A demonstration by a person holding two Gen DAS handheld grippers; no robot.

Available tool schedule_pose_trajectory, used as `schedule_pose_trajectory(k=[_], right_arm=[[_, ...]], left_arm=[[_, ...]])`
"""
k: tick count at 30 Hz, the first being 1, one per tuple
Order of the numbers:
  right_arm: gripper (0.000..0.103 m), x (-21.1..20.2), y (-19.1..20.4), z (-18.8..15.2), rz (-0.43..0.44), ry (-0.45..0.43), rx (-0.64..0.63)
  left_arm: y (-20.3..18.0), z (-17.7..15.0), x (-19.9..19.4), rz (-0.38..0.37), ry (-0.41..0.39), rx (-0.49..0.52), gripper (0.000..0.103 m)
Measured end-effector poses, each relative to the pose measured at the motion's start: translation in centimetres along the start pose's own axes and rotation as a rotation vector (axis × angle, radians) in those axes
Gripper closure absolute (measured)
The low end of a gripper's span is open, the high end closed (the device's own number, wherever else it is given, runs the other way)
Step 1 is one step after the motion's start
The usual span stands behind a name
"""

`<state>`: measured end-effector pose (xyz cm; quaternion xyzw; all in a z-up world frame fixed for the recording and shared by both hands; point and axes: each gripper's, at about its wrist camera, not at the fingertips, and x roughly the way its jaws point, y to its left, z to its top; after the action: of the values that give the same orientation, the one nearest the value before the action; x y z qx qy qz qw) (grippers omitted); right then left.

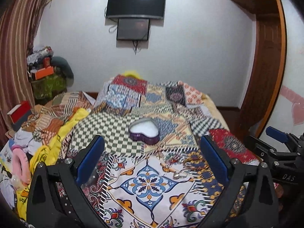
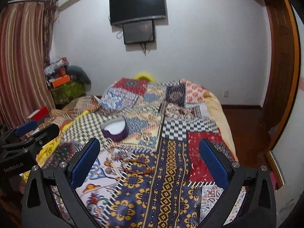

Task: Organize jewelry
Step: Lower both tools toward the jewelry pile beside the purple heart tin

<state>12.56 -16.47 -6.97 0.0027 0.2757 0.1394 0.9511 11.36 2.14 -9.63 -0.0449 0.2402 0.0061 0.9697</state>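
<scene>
A purple heart-shaped box [image 1: 144, 132] with a white lining sits open on the patterned bedspread [image 1: 146, 182]; it also shows in the right wrist view [image 2: 115, 129]. Thin chains [image 1: 176, 172] lie on the cloth in front of it, hard to make out. A reddish beaded bracelet [image 2: 135, 166] and other thin jewelry lie in the right wrist view. My left gripper [image 1: 152, 159] is open and empty, above the cloth short of the box. My right gripper [image 2: 150, 161] is open and empty, above the cloth to the right of the bracelet.
Yellow cloth and clutter [image 1: 43, 152] lie on the bed's left side. A red box [image 1: 19, 112] sits at far left. A wooden door frame [image 2: 281, 76] stands to the right. A TV [image 1: 135, 4] hangs on the far wall.
</scene>
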Motion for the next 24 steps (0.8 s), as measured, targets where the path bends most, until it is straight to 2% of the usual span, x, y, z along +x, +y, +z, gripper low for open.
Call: schedule_pose_trajectory(k=[6,10,12,14,17,24], right_arm=[[0.000,3.0,-1.1,-1.2,-0.016,0.097,-0.006],[0.000,4.9,-1.9,-2.2,-0.015,0.157,-0.014],[0.000,5.4,-2.0,-2.5,-0.006,0.173,-0.017],[0.000,5.8,-2.1,-2.8,0.010,0.186,-0.018],[0.002,6.3,-2.0,-2.9,0.038,0.197,-0.024],[0.017,8.0,-1.8,-3.4,0.112,0.250,-0.032]], left_arm=[[0.7,-1.9,4.0,-0.006,0.118,-0.010,0.015],[0.8,-2.9,6.9,-0.041,0.217,-0.040,0.039],[0.9,-3.6,8.2,-0.067,0.265,-0.057,0.044],[0.8,-4.1,9.2,-0.089,0.309,-0.072,0.054],[0.4,-4.8,10.0,-0.126,0.349,-0.081,0.056],[-1.3,-5.8,10.1,-0.199,0.376,-0.029,0.056]])
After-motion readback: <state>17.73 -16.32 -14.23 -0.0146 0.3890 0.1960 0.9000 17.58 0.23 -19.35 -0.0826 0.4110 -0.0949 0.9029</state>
